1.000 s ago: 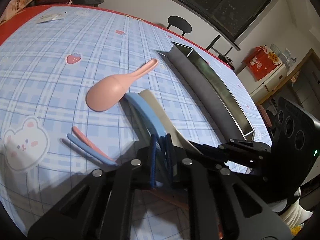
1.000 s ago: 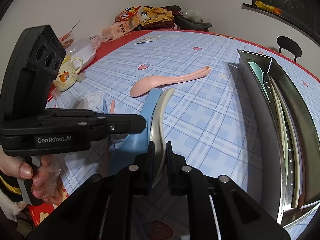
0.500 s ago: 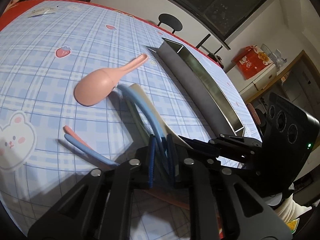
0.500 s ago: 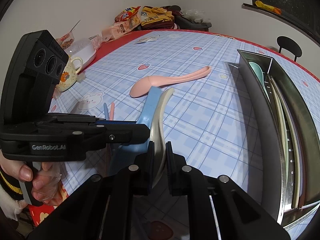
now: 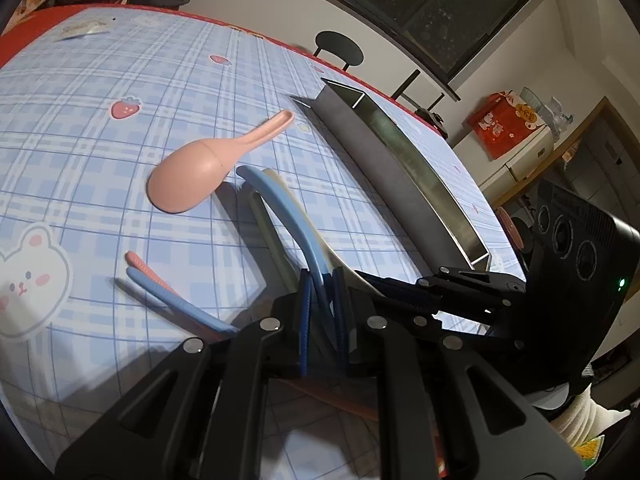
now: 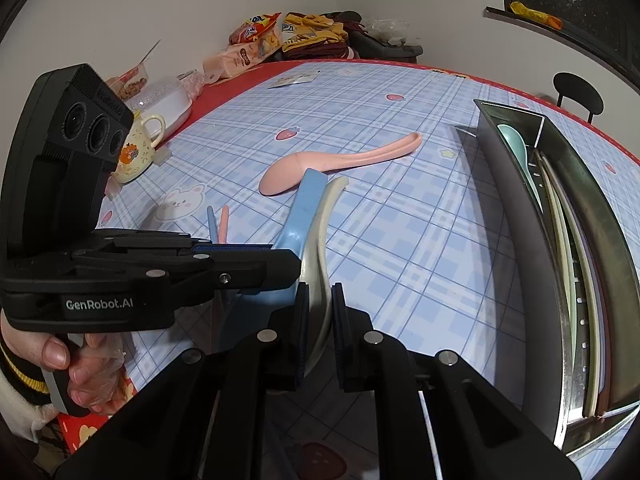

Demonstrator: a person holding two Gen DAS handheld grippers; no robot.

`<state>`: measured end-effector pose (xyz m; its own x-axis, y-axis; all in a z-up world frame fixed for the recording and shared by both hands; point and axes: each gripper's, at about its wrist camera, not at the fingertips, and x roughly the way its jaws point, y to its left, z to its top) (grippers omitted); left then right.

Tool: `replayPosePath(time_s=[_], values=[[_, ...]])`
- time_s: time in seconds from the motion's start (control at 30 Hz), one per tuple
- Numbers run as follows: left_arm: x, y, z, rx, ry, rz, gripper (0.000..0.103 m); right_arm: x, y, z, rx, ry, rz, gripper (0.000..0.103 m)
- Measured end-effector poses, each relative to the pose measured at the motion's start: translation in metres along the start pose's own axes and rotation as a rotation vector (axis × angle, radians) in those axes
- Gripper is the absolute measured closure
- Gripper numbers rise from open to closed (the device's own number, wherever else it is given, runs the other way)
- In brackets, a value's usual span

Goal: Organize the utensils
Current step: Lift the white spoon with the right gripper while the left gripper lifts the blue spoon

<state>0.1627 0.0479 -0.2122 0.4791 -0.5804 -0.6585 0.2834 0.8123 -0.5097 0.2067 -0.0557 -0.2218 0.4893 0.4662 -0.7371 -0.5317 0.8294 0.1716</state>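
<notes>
Two grippers are each clamping a spoon beside the long steel tray (image 6: 560,184) lying to the right: the left gripper (image 5: 320,304) is pinching the blue spoon (image 5: 280,204), the right gripper (image 6: 319,312) the cream spoon (image 6: 326,216). Both handles are running forward, roughly parallel to the tray, with the right hand nearer it and both grippers tilting downward.

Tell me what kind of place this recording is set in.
Most likely a home dining room or kitchen: a table under a cartoon plaid tablecloth, snack packets and a mug at its edge, a dark window, and a metal utensil tray.
</notes>
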Motion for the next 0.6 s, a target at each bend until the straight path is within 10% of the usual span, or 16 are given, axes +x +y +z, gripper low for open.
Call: replayPosePath(time_s=[0.6], values=[[-0.025, -0.001, -0.008, 0.012, -0.119, 0.011, 0.094, -0.026, -0.03, -0.004, 0.143, -0.133, 0.023, 0.095]])
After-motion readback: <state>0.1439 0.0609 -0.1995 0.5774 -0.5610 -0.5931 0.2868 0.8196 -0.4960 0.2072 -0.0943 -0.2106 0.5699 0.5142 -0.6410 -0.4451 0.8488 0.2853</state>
